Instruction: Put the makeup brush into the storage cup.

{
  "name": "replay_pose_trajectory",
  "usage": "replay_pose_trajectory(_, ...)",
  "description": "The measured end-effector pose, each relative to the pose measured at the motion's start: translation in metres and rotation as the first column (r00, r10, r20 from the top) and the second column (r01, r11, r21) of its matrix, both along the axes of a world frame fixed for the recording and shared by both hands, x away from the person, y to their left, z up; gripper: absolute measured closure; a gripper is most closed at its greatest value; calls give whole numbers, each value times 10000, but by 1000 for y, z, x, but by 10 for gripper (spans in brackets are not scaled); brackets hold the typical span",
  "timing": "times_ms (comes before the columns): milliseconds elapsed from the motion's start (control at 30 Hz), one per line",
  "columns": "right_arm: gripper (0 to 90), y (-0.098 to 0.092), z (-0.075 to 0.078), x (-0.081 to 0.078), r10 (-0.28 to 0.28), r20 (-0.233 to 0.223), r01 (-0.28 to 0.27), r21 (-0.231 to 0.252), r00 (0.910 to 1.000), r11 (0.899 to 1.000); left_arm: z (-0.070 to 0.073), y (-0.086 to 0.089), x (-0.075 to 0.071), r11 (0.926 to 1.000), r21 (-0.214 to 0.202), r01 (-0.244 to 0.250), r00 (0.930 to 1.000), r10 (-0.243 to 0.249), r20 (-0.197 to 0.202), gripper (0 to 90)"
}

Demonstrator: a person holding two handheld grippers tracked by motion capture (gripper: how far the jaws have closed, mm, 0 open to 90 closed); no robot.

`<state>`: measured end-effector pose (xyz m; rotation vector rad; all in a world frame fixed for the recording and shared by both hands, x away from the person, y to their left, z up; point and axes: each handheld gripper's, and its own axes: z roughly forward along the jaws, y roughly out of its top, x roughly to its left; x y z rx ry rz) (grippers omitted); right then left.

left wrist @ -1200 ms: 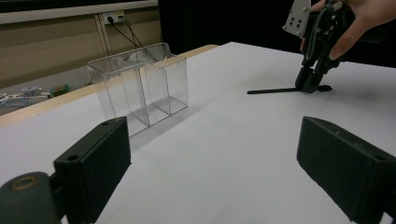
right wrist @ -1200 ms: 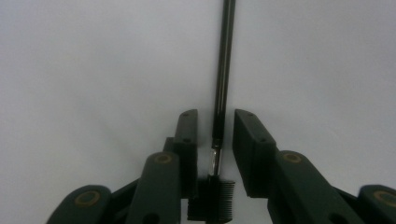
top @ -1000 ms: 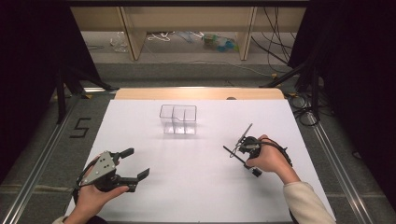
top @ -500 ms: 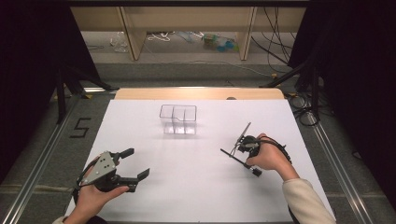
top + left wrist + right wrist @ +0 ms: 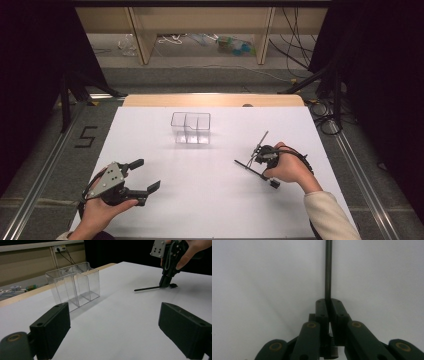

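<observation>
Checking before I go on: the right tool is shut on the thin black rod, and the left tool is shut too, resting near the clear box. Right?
Not quite. The left tool is open: the left gripper view shows its jaws standing wide apart with nothing between them. The rest holds: the right tool is shut on the thin black rod, and the clear box stands on the table beyond the left tool.

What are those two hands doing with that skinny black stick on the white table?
A person holds a gripper in each hand. The right gripper is shut on a thin black stick, which lies low over the white table. The left gripper rests near the table's front with its jaws wide open and nothing between them. A clear plastic box with compartments stands farther back, and nothing shows inside it.
</observation>
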<state>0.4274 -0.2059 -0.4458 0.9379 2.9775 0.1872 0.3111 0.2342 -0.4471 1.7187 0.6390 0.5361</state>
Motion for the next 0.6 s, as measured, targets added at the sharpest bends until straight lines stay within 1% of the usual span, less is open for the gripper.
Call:
replay_pose_trajectory(33, 856, 0, 0, 0, 0, 0, 0, 0, 10000, 10000, -1, 0, 1, 10000, -62, 56, 10000, -56, 18, 102)
replay_pose_trajectory(67, 856, 0, 2, 0, 102, -52, -103, -21, 9999, 9999, 0, 0, 0, 10000, 14, 7, 10000, -7, -24, 102)
replay_pose_trajectory(100, 856, 1, 3, -1, 83, -40, -83, -15, 10000, 10000, 0, 0, 0, 10000, 9, 31, 10000, -31, -19, 103)
replay_pose_trajectory(133, 856, 1, 4, -2, 180, -23, -180, 15, 9998, 9998, 0, 0, 0, 10000, 22, 31, 10000, -31, -16, 103)
replay_pose_trajectory(167, 856, 0, 5, -2, 322, -31, -322, 55, 9995, 9995, 0, 0, 0, 10000, 32, 36, 10000, -36, -16, 103)
replay_pose_trajectory(200, 856, 1, 5, -3, 333, 21, -333, 154, 9994, 9993, 0, 0, 0, 10000, 32, 44, 10000, -44, -28, 104)
replay_pose_trajectory(233, 856, 0, 5, -3, 545, 65, -547, 270, 9985, 9981, 0, 0, 0, 10000, 37, 47, 10000, -47, -21, 104)
replay_pose_trajectory(300, 856, 2, 9, -5, 557, -40, -556, 237, 9984, 9982, 0, -1, 0, 10000, 37, 48, 10000, -48, -18, 105)
replay_pose_trajectory(333, 855, 1, 9, -4, 768, 94, -772, 379, 9970, 9963, 0, -1, 0, 10000, 42, 53, 10000, -53, -22, 106)
replay_pose_trajectory(367, 856, 2, 11, -6, 703, 17, -703, 414, 9975, 9967, 0, -1, 0, 10000, 42, 57, 10000, -57, -31, 107)
replay_pose_trajectory(400, 856, 2, 11, -6, 896, 204, -903, 381, 9958, 9952, 0, -1, 0, 10000, 44, 65, 10000, -64, -46, 110)
replay_pose_trajectory(467, 856, 4, 13, -8, 981, 146, -987, 490, 9951, 9939, 0, -1, 0, 10000, 30, 87, 9999, -87, -55, 113)
replay_pose_trajectory(500, 856, 4, 14, -8, 1102, 157, -1108, 423, 9938, 9929, 0, -1, 0, 10000, 25, 90, 9999, -90, -51, 115)
replay_pose_trajectory(533, 856, 6, 15, -9, 1184, 161, -1191, 479, 9928, 9917, 0, -1, 0, 9999, 46, 108, 9999, -108, -40, 116)
replay_pose_trajectory(567, 856, 5, 15, -8, 1461, 236, -1471, 494, 9890, 9879, -1, -1, 0, 9999, 35, 113, 9999, -113, -53, 117)
replay_pose_trajectory(600, 856, 7, 16, -10, 1358, 218, -1368, 507, 9905, 9893, -1, -1, 0, 9999, 42, 117, 9999, -117, -45, 118)
